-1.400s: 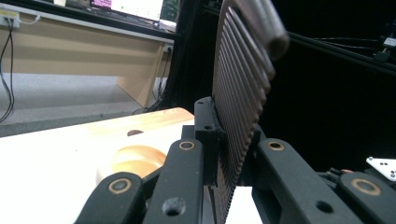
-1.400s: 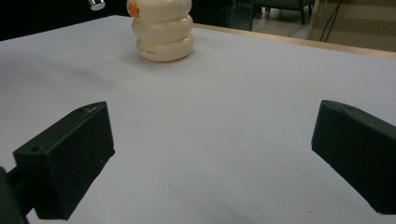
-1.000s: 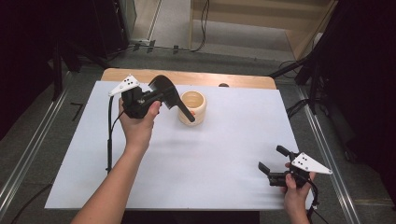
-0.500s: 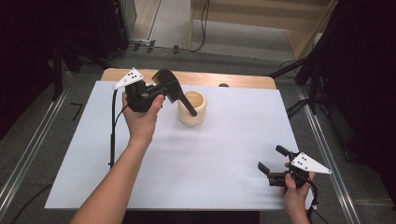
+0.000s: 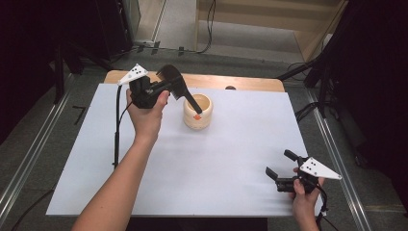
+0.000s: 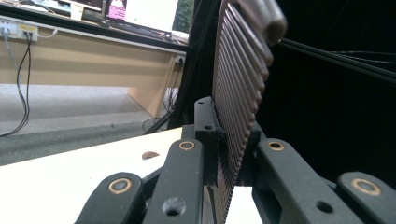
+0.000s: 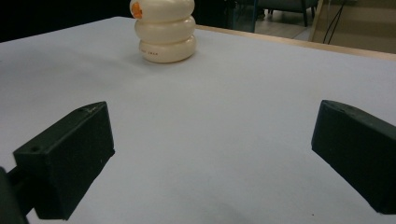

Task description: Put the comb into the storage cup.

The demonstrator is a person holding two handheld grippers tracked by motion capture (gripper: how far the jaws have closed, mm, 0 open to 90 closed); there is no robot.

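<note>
left gripper point(image 5: 166, 86): fingers clamp the black spatula point(image 5: 185, 94), handle tip entering the cream holder point(image 5: 198, 112)
right gripper point(image 5: 281, 171): fingers wide, idle, near right
advice: lower the handle straight into the holder

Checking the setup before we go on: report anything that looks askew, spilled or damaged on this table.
Nothing stands out. The cream holder stands upright on the white table cover, nothing spilled. The left gripper grips a black ridged tool, its handle slanting into the holder. The right gripper rests open near the table's front corner.

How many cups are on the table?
1: a cream ribbed cup stands on the white sheet toward the far edge, beside the left gripper, whose held black tool dips into it.
</note>
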